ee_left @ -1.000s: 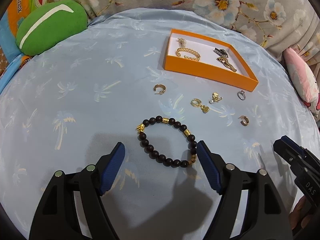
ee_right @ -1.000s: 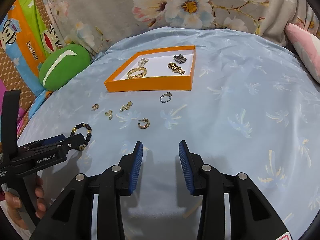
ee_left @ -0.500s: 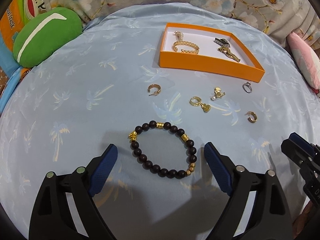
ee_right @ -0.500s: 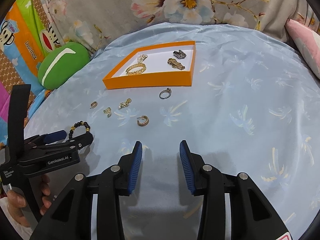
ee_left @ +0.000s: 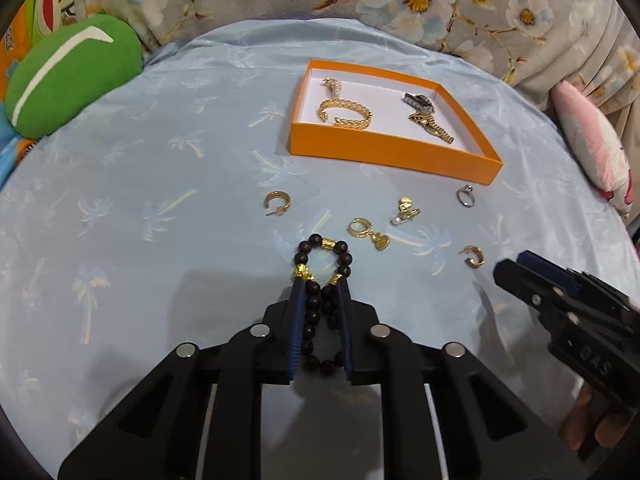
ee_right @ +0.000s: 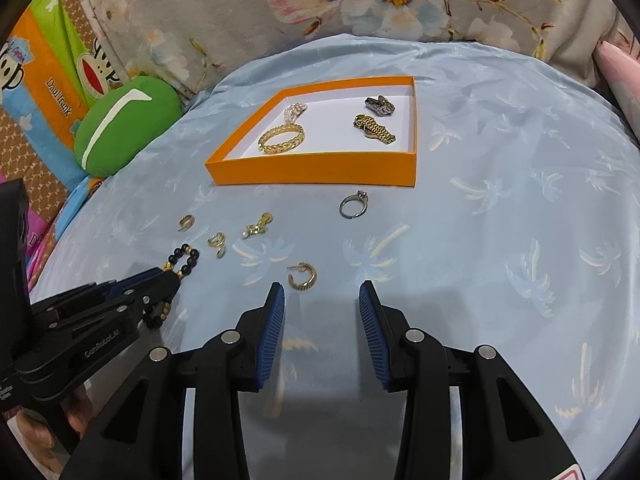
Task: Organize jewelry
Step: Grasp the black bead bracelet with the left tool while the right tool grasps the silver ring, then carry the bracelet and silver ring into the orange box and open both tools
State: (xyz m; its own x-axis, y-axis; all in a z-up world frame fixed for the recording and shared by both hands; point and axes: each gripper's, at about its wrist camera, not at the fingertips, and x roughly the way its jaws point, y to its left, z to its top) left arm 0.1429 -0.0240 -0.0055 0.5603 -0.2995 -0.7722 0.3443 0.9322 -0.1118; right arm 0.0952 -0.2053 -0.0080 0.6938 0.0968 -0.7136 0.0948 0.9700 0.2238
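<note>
My left gripper (ee_left: 320,286) is shut on a black bead bracelet with gold beads (ee_left: 324,256), squeezed into a narrow loop that sticks out past the fingertips; it also shows in the right wrist view (ee_right: 184,258). An orange tray (ee_left: 394,156) at the back holds a gold chain bracelet (ee_left: 345,114) and two watch-like pieces (ee_left: 430,122). Loose on the blue cloth lie gold hoop earrings (ee_left: 276,203) (ee_left: 474,257), a gold pendant earring (ee_left: 368,234), a pearl charm (ee_left: 406,212) and a silver ring (ee_left: 466,196). My right gripper (ee_right: 322,294) is open and empty, just behind a gold hoop (ee_right: 303,277).
A green cushion (ee_left: 68,76) sits at the back left, a pink pillow (ee_left: 592,144) at the right edge, floral fabric behind. The blue palm-print cloth (ee_left: 140,220) covers a round surface that drops off at its edges.
My left gripper has moved forward over the bead bracelet and closed on it, squeezing the ring of beads flat. The right gripper has hardly moved.
</note>
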